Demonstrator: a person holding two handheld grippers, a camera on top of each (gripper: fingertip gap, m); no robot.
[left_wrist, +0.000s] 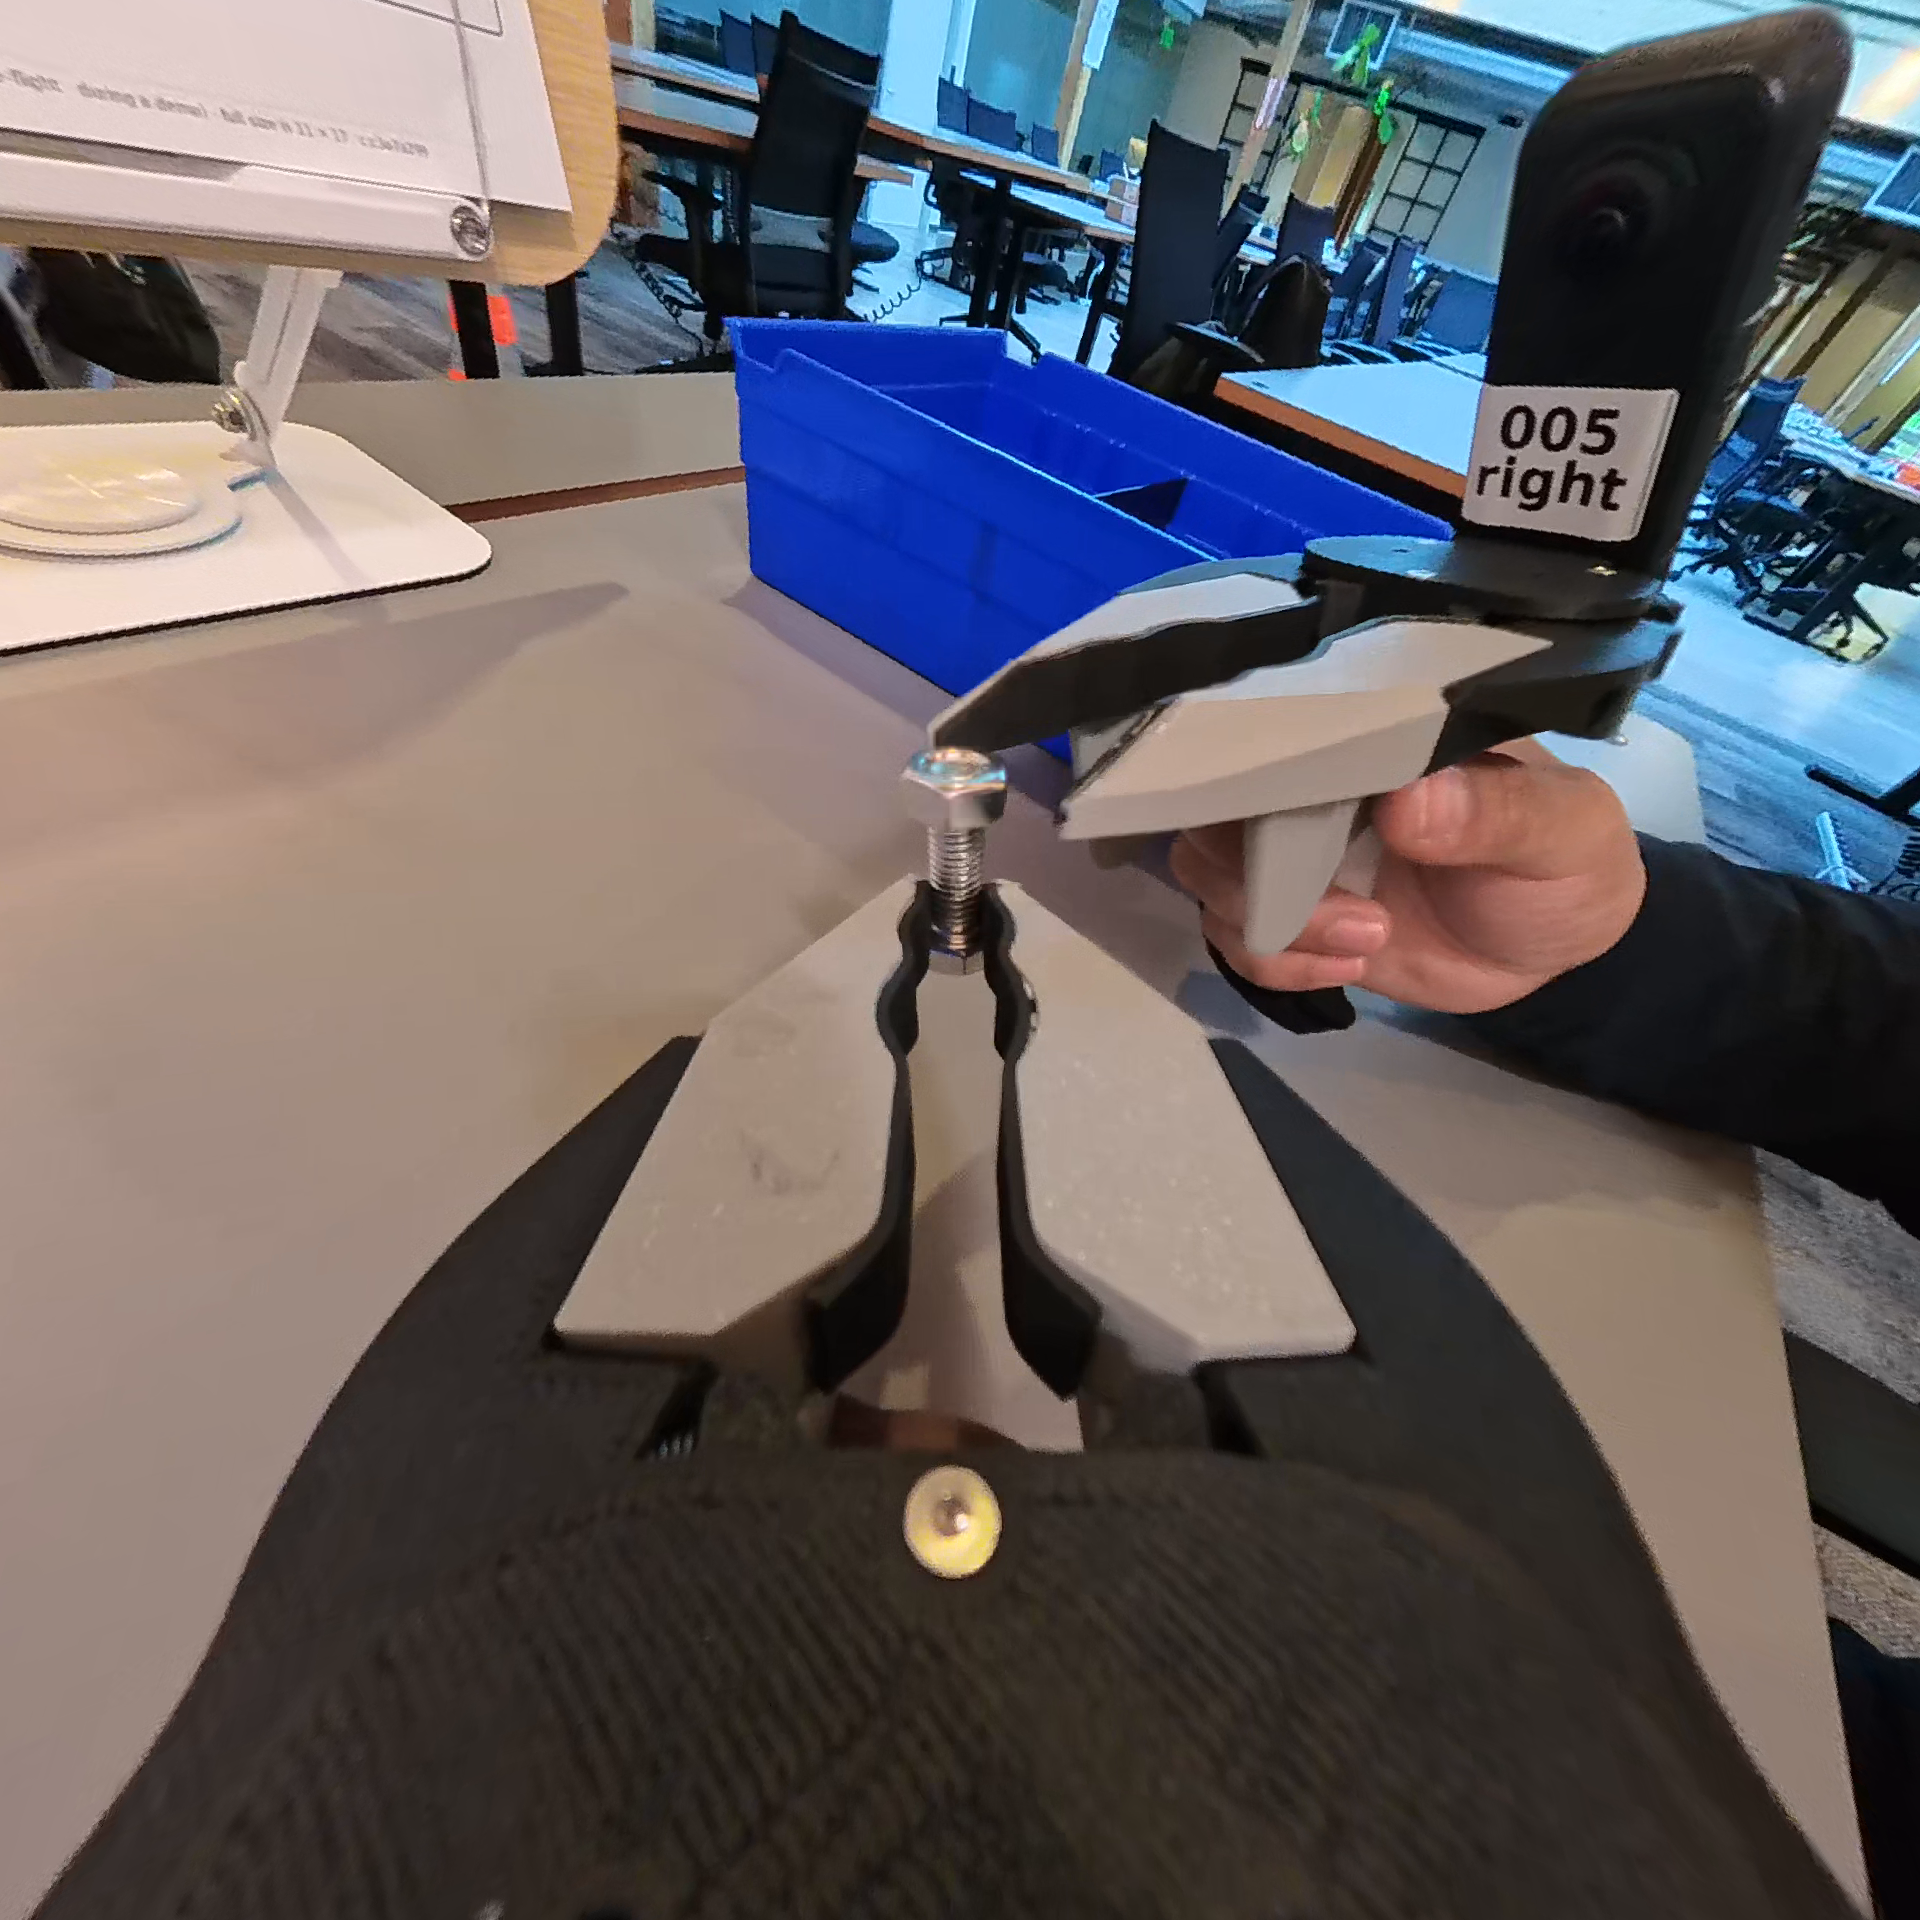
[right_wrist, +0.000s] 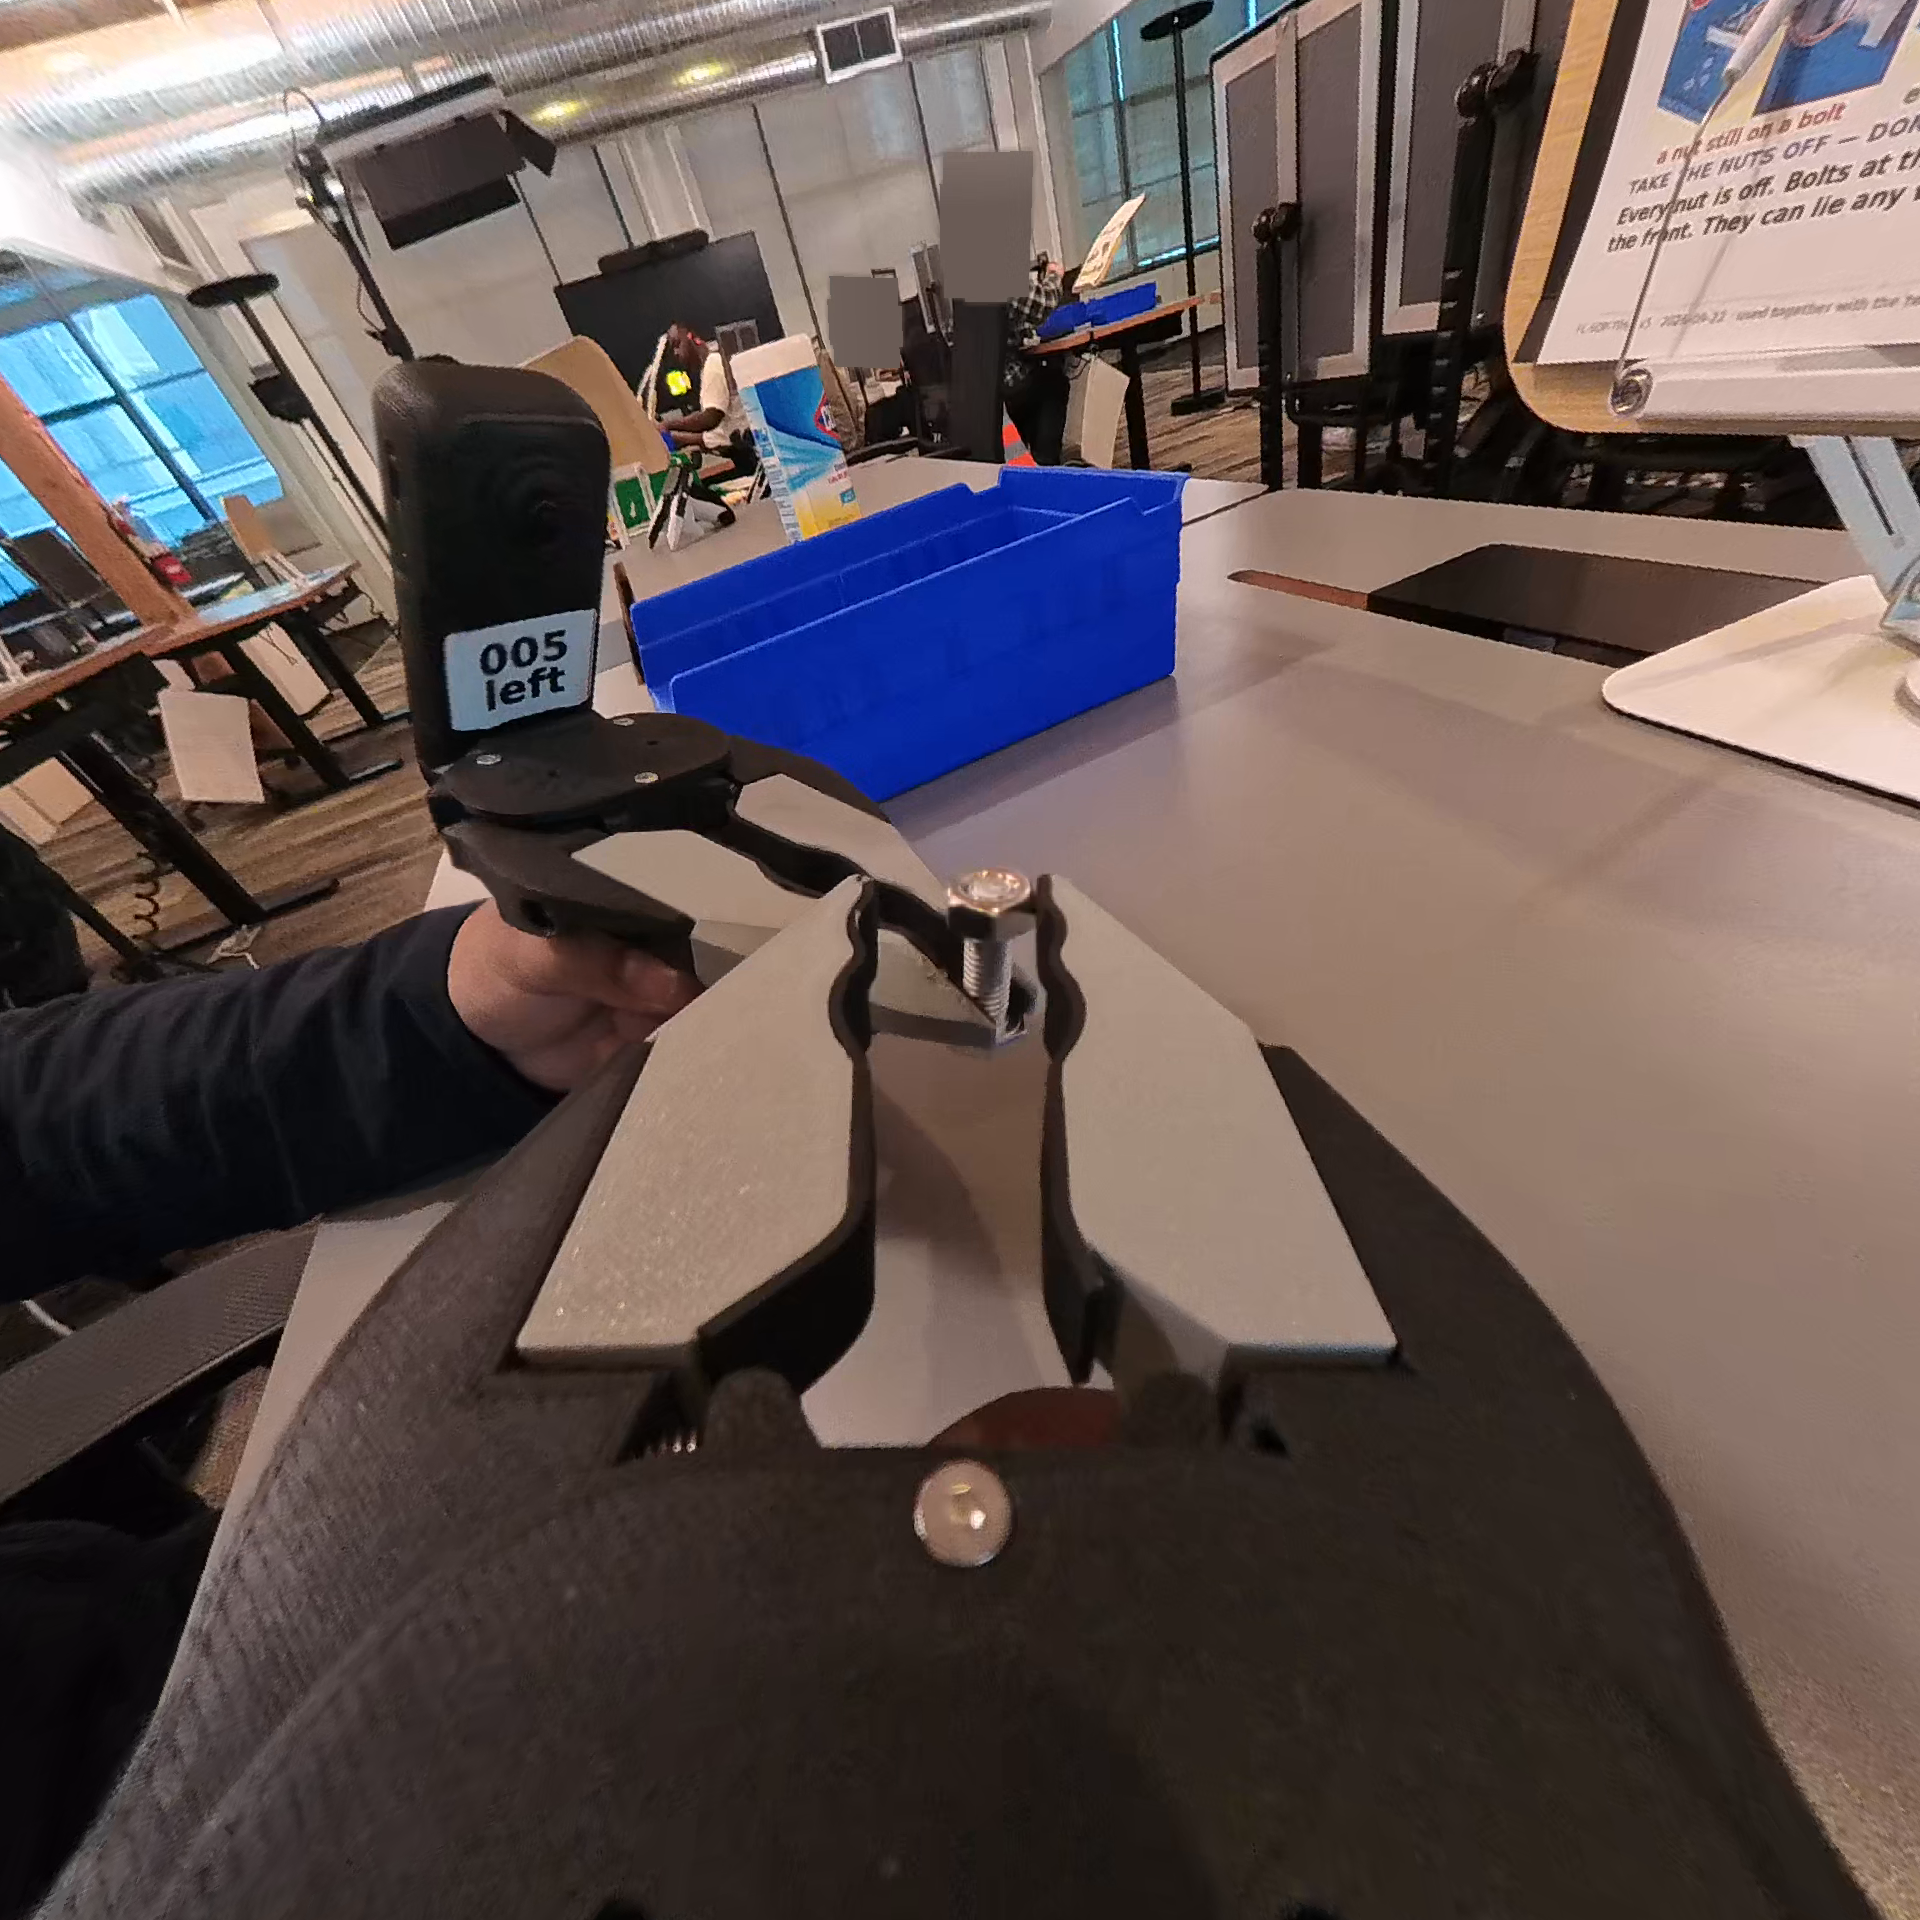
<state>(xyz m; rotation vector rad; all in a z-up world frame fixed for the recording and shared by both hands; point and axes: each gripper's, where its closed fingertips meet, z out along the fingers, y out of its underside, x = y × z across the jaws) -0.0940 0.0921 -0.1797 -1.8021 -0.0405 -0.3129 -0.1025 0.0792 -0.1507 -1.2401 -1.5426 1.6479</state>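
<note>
left gripper (left_wrist: 953, 935) clenched on bolt (left_wrist: 953, 862) at lower shank, upright above grey table (left_wrist: 416, 831). right gripper (right_wrist: 951, 966) parted around nut (right_wrist: 990, 906), unclamped. risk: cocked grip, dropped bolt.

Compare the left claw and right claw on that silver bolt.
The left claw is shut on the upright silver threaded bolt; the right claw stands open, with a gap on one side. The left claw holds the lower end; the right claw surrounds the hex top. Both have grey fingers with black pads.
</note>
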